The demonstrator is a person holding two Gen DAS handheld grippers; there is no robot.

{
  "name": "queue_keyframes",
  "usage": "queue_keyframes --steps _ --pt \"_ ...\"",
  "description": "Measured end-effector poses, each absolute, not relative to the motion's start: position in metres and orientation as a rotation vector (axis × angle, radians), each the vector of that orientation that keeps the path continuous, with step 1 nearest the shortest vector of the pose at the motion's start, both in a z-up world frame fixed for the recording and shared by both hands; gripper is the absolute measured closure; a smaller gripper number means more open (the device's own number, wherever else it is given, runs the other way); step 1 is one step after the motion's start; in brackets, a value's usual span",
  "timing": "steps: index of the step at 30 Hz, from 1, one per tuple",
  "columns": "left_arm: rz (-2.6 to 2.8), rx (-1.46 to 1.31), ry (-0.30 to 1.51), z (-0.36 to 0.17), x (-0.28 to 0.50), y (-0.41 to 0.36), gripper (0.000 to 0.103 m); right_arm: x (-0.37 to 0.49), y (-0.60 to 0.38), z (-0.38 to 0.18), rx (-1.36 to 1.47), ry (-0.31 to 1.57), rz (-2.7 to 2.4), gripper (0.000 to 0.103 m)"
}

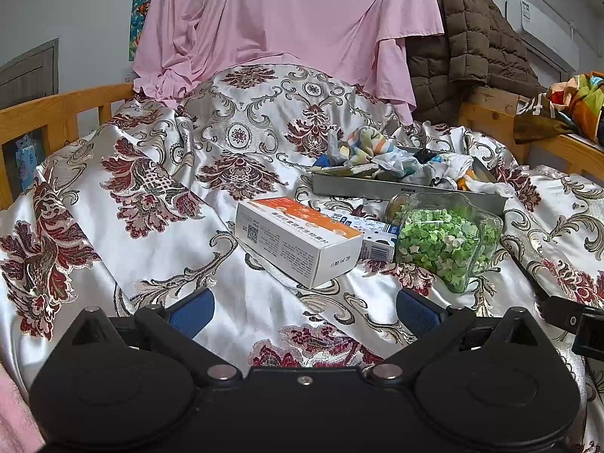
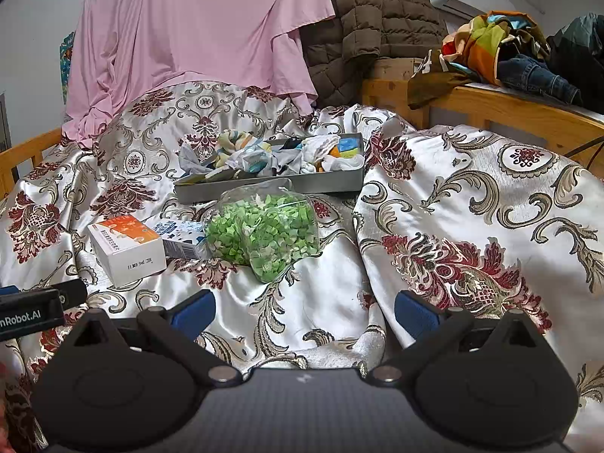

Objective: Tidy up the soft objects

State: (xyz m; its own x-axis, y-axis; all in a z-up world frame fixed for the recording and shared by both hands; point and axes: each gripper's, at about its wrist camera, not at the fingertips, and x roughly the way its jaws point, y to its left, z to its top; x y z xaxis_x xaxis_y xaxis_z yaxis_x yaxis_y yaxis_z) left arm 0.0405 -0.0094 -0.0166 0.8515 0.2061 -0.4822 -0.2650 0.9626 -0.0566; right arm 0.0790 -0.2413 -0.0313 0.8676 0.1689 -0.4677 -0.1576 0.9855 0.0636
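Socks (image 2: 264, 158), heaped in the grey tray (image 2: 271, 187) at upper centre of both views, look light, limp and bunchy, best pinched at a raised fold, while left gripper (image 1: 305, 311) and right gripper (image 2: 305, 311) hover spread and empty.

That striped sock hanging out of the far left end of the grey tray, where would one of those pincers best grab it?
Probably at the bunched hump of the striped sock that rises above the grey tray, coming down from above. That fold stands clear of the rim and of the other socks, so open fingers could close across it. The left gripper is open and on that side.
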Motion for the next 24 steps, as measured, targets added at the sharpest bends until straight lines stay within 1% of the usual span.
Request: queue_keyframes --steps 6,24 --pt "0.207 -0.119 0.461 -0.018 0.035 -0.012 0.001 0.079 -0.241 -0.031 0.023 0.492 0.171 0.0" --pt "0.127 -0.125 0.454 -0.015 0.031 -0.021 0.001 0.078 -0.241 -0.032 0.025 0.491 0.171 0.0"
